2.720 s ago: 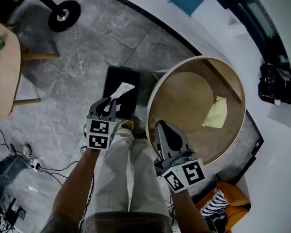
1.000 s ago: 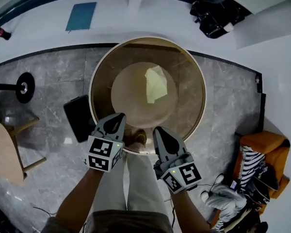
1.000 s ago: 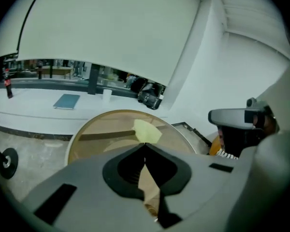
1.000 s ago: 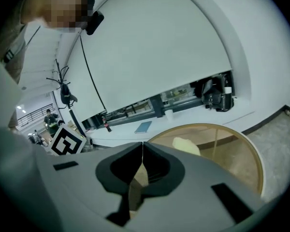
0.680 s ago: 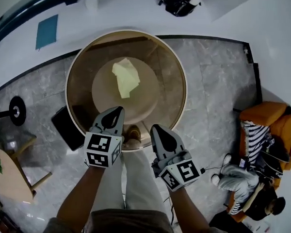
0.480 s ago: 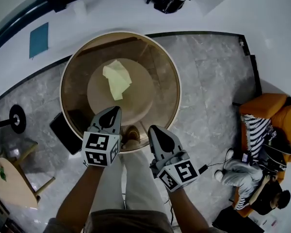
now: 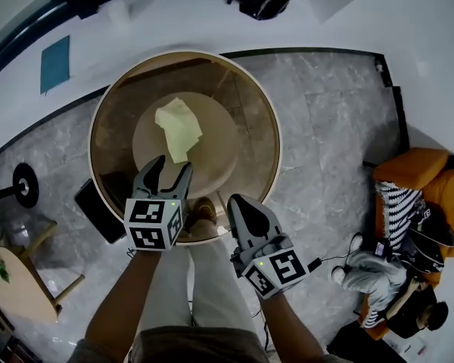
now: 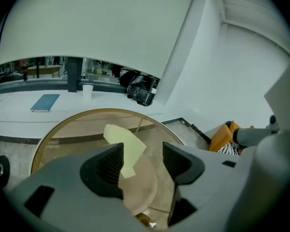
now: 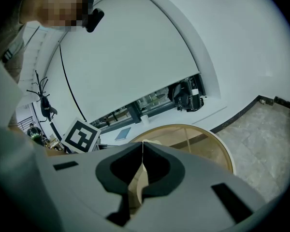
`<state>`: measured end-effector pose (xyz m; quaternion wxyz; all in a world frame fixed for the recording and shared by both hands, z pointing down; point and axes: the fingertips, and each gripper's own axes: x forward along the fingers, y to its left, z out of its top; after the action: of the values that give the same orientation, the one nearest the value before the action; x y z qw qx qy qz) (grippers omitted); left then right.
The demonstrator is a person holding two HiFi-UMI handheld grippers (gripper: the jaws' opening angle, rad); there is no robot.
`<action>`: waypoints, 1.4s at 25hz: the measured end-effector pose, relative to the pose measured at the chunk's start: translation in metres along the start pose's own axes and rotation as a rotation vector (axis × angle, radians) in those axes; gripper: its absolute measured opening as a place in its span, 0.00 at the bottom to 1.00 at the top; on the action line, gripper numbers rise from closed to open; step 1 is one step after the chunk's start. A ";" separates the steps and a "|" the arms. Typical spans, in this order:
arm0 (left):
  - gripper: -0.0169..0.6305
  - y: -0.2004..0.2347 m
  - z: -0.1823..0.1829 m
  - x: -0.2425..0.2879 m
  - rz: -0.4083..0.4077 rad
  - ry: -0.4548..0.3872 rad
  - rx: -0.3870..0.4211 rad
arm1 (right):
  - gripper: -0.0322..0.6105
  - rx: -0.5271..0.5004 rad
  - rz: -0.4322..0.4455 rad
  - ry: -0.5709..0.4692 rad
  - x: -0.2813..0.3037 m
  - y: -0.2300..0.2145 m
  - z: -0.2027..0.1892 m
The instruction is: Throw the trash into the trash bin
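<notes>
A crumpled yellow paper [image 7: 178, 129] lies on the round, wood-rimmed glass table [image 7: 276, 138]. My left gripper [image 7: 166, 169] hovers over the table's near rim, just short of the paper. Its jaws have just been opening and stand open, with nothing between them. In the left gripper view the yellow paper [image 8: 128, 144] shows beyond the open left gripper [image 8: 142, 158]. My right gripper [image 7: 238, 203] is shut and empty at the near rim, right of the left one. The right gripper view shows the right gripper [image 9: 142, 153] with jaws together before the table rim [image 9: 222, 149].
The black trash bin [image 7: 97, 209] stands on the floor left of the table, partly under its rim. An orange chair [image 7: 416, 180] with clothes is at the right, a black round stand base [image 7: 19, 184] and a wooden table [image 7: 15, 293] at the left.
Since the earliest frame the view swung from the bin to the round table. Both grippers came to its near rim. The left jaws, shut half a second ago, have opened.
</notes>
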<state>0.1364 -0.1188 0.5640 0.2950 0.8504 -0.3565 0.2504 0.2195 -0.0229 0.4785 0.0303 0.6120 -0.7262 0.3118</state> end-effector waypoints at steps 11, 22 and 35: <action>0.47 0.032 0.008 0.050 0.041 0.048 -0.053 | 0.08 0.007 0.015 0.061 0.038 -0.026 0.006; 0.57 0.054 -0.016 0.108 0.090 0.102 -0.102 | 0.08 0.017 0.026 0.103 0.061 -0.053 -0.005; 0.57 0.066 -0.032 0.129 0.162 0.117 -0.090 | 0.08 0.042 0.006 0.130 0.064 -0.077 -0.018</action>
<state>0.1602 -0.1936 0.6900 0.3323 0.7886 -0.4169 0.3065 0.2677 -0.0744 0.5522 0.0635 0.5890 -0.7177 0.3662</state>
